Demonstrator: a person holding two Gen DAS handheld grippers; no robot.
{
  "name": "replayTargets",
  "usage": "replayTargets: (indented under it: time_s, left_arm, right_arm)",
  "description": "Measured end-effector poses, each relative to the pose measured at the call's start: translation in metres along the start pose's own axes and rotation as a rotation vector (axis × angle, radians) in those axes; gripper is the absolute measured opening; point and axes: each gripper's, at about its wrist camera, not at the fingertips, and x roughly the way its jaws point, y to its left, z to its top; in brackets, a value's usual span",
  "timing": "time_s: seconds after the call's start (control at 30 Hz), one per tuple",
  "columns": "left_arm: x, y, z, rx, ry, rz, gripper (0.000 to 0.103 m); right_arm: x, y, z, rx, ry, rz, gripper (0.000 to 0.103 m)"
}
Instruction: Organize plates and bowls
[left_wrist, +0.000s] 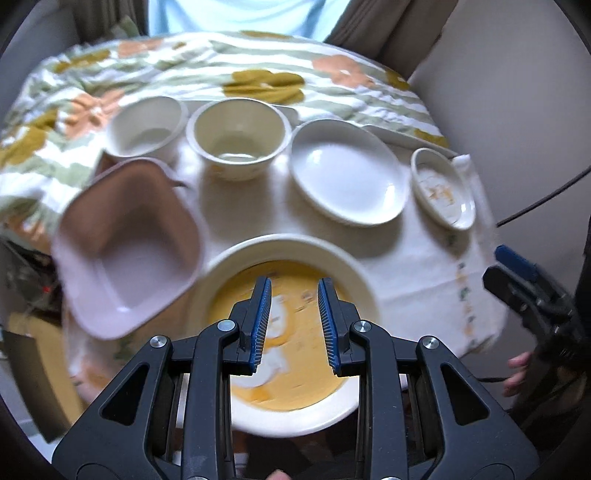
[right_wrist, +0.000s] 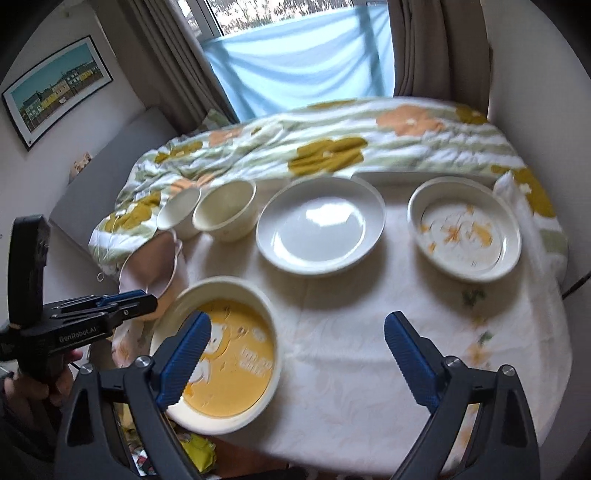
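A cream plate with a yellow picture centre (left_wrist: 288, 245) (right_wrist: 236, 354) lies at the table's near edge. My left gripper (left_wrist: 294, 284) hovers above it, its blue pads close together with nothing between them; from the right wrist view it (right_wrist: 142, 294) sits left of the plate. My right gripper (right_wrist: 299, 317) is open wide over bare cloth right of that plate, holding nothing. A pink square bowl (left_wrist: 125, 247) (right_wrist: 151, 266) lies left of the plate. Behind stand two cream bowls (left_wrist: 147, 125) (left_wrist: 236, 136), a white shallow plate (left_wrist: 347, 173) (right_wrist: 317, 225) and a small yellow-patterned plate (left_wrist: 443, 188) (right_wrist: 465, 229).
The round table (right_wrist: 351, 369) wears a white cloth, and a flowered quilt (right_wrist: 332, 147) is bunched over its far half. A window with curtains (right_wrist: 295, 62) is beyond. A dark cable (left_wrist: 535, 210) runs by the table's right side. A hand (left_wrist: 517, 373) holds the right gripper's body.
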Motion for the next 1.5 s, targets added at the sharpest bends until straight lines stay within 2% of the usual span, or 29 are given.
replayTargets:
  time_s: [0.1,0.13,0.17,0.2,0.23,0.3,0.53,0.7,0.8,0.93,1.03,1.17,1.27,1.4,1.47,1.5]
  left_arm:
    - [0.019,-0.011,0.019,-0.054,0.048,-0.025,0.026]
    - [0.026,-0.015,0.025,-0.066,0.059,-0.028,0.033]
    - [0.032,-0.018,0.028,-0.075,0.069,-0.027,0.062]
    - [0.04,-0.021,0.033,-0.092,0.082,-0.025,0.086]
    - [0.047,-0.024,0.037,-0.113,0.089,-0.031,0.102]
    - [0.058,-0.028,0.045,-0.168,0.094,-0.011,0.102]
    - [0.088,-0.033,0.076,-0.286,0.082,0.162,0.102]
    - [0.106,-0.02,0.081,-0.401,0.133,0.158,0.102]
    - [0.104,-0.021,0.082,-0.407,0.115,0.219,0.102]
    - [0.102,-0.02,0.087,-0.438,0.141,0.28,0.102]
    - [0.092,-0.022,0.094,-0.436,0.088,0.313,0.102]
    - [0.088,-0.024,0.095,-0.472,0.053,0.324,0.102]
    - [0.084,-0.026,0.093,-0.493,-0.036,0.26,0.102]
    - [0.095,-0.033,0.094,-0.429,-0.059,0.269,0.102]
    - [0.1,-0.034,0.093,-0.41,-0.087,0.244,0.099]
    - [0.103,-0.034,0.092,-0.41,-0.106,0.205,0.097]
  right_arm:
    - [0.004,-0.015,0.012,0.008,-0.013,0.024,0.094]
    - [0.007,-0.022,0.017,0.012,-0.013,0.037,0.094]
    - [0.01,-0.029,0.023,0.014,-0.013,0.052,0.094]
    - [0.015,-0.037,0.031,0.011,-0.011,0.069,0.094]
    - [0.018,-0.045,0.037,0.006,-0.006,0.08,0.094]
    - [0.028,-0.058,0.05,-0.009,0.01,0.105,0.094]
    - [0.071,-0.097,0.094,-0.136,0.085,0.185,0.094]
    - [0.101,-0.109,0.12,-0.218,0.124,0.263,0.094]
    - [0.117,-0.107,0.127,-0.253,0.155,0.295,0.094]
    - [0.133,-0.105,0.134,-0.308,0.197,0.305,0.094]
    - [0.136,-0.103,0.138,-0.334,0.2,0.317,0.094]
    - [0.143,-0.102,0.141,-0.35,0.215,0.308,0.094]
    - [0.147,-0.101,0.142,-0.372,0.224,0.296,0.094]
    - [0.155,-0.103,0.142,-0.376,0.243,0.275,0.094]
    - [0.16,-0.104,0.143,-0.376,0.243,0.246,0.094]
    - [0.165,-0.103,0.144,-0.382,0.256,0.248,0.094]
